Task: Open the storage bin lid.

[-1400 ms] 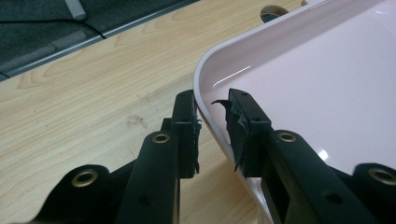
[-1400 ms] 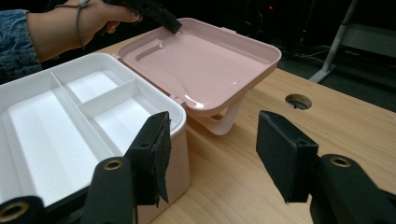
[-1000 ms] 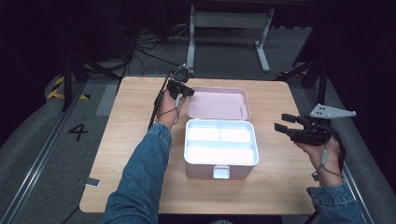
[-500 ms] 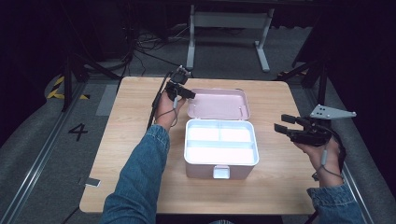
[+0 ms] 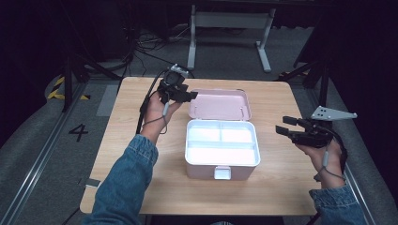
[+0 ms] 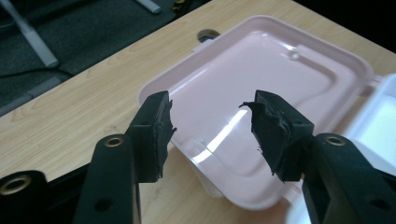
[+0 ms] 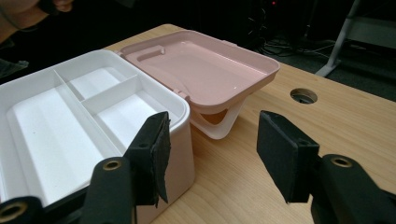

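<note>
numeral "4" on the floor (image 5: 78,132)

The high view looks forward and down over the whole bench (image 5: 141,140). The left claw (image 6: 210,126) camera hangs close above the pink lid (image 6: 261,84) (tilted steeply down); the right claw (image 7: 210,154) camera faces low across the white box (image 7: 70,121), sharing that lid.

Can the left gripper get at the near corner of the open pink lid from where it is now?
Probably yes: the left gripper is open, right by the pink lid, with nothing between them.
</note>
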Available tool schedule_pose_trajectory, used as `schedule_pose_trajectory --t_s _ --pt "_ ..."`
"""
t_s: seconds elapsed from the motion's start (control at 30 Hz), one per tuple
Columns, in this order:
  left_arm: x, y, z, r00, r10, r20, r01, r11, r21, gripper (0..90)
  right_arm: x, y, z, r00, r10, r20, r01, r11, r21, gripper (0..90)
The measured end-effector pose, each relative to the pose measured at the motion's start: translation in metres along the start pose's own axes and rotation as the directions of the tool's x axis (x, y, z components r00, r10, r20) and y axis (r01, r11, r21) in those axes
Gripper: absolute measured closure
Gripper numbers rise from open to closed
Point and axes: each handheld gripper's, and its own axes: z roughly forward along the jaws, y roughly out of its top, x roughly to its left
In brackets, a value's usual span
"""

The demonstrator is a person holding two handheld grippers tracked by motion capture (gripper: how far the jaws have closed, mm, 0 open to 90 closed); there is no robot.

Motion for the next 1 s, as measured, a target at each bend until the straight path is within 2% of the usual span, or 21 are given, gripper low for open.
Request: schedule_pose_trajectory --t_s 0.2,0.37,0.5,0.8,0.9,1.0 --pt "-0.018 -0.013 -0.039 0.9985 0.049 0.026 -0.049 0.9988 -0.006 47.3 -0.001 0.006 0.009 0.9999 -0.006 -0.008 0.006 1.0 0.008 45.1" --pt "-0.029 -0.035 -0.067 0.9968 0.058 0.054 -0.058 0.9983 0.003 47.6 -0.004 0.007 0.02 0.9998 -0.004 -0.021 0.005 0.999 0.037 45.1" --pt "-0.034 -0.054 -0.078 0.9978 0.066 0.007 -0.066 0.9968 0.045 47.4 -0.005 0.011 0.026 0.9993 -0.01 -0.036 0.011 0.999 0.045 45.1" --pt "-0.039 -0.096 -0.094 0.9993 0.038 -0.009 -0.037 0.9968 0.071 46.4 -0.005 0.011 0.031 0.9986 -0.016 -0.051 0.019 0.998 0.067 44.7" --pt "-0.044 -0.105 -0.095 0.9975 0.062 -0.034 -0.058 0.9933 0.1 45.4 -0.007 0.009 0.028 0.9986 -0.019 -0.049 0.022 0.997 0.074 43.8" --pt "-0.045 -0.11 -0.096 0.9972 0.068 -0.032 -0.064 0.9911 0.117 44.7 -0.009 0.007 0.027 0.9988 -0.014 -0.048 0.018 0.996 0.082 43.3"
